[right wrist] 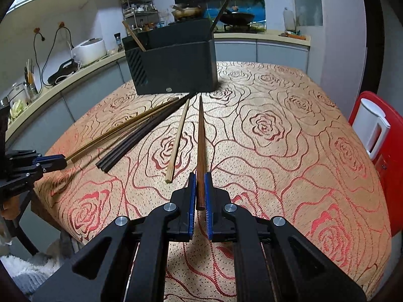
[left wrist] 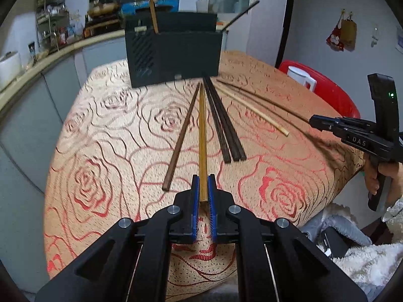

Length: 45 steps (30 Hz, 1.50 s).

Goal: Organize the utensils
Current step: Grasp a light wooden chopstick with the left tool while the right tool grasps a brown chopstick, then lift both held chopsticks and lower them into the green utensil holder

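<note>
My left gripper is shut on the near end of a yellow-brown chopstick; its far tip points at the black utensil holder. My right gripper is shut on the near end of a reddish-brown chopstick, aimed at the same holder. On the rose-patterned tablecloth lie a pale chopstick, three dark chopsticks and a brown chopstick. A wooden stick and a dark one stand in the holder. Each view shows the other gripper at its side edge.
A red chair holding a white jug stands to the right of the table. A kitchen counter with appliances runs along the left and back. White fluffy fabric lies below the table's near edge.
</note>
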{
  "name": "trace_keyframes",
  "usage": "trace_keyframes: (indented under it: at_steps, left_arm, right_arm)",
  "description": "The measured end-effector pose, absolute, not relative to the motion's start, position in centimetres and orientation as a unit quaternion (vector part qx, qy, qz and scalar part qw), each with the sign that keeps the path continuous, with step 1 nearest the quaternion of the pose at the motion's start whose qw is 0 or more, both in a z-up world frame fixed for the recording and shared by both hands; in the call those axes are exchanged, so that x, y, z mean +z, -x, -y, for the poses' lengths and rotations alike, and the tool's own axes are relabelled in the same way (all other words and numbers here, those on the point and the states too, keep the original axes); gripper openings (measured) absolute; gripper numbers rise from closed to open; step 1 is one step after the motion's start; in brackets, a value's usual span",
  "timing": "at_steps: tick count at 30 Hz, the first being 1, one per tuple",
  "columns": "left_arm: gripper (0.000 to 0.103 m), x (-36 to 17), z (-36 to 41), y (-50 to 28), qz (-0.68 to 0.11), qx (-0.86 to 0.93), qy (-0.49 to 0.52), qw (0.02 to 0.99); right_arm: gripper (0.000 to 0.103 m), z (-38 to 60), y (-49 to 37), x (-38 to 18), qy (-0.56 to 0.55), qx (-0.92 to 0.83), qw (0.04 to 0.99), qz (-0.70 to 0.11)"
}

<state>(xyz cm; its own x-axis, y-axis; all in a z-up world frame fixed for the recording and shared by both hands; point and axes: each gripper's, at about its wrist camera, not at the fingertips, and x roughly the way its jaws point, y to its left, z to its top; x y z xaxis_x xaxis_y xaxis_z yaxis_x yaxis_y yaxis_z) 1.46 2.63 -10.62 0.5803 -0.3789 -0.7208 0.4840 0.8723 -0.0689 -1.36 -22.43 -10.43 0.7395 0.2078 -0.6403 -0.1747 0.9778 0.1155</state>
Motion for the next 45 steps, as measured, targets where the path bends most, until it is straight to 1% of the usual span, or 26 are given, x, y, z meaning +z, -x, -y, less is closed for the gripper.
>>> trace_keyframes:
  at_steps: [5,15,24,32,38,45]
  left_arm:
    - [0.007,-11.4,-2.7,-1.9,-0.399,-0.239,-0.069,0.883]
    - [0.007,-8.1,-2.8,-0.3,-0.339,-0.228,-0.073,0.91]
    - [0.007,-2.3,-3.2,-0.4,-0.273,-0.216,-0.078,0.934]
    - [0.007,3.0,-2.3,-1.7,-0.215,-0.212,-0.092,0.949]
    - [0.007,4.9,-1.9,-3.8,-0.205,-0.215,-0.088,0.951]
    - [0.007,6.2,-2.0,-6.4,-0.209,-0.214,-0.071,0.952]
  right_arm:
    - [0.008,22.4,1.1,-10.8,-0.026,0.102,0.93,-0.352]
    - [0.008,23.0,1.9,-8.9,-0.037,0.099,0.942,-0.318]
    - [0.008,23.6,2.1,-5.2,-0.059,0.117,0.952,-0.277]
    - [0.008,23.9,0.2,0.2,-0.061,0.131,0.964,-0.223]
    - [0.008,23.7,-1.9,3.3,-0.062,0.135,0.969,-0.197]
    - [0.008,23.6,-5.1,5.5,-0.078,0.146,0.966,-0.198]
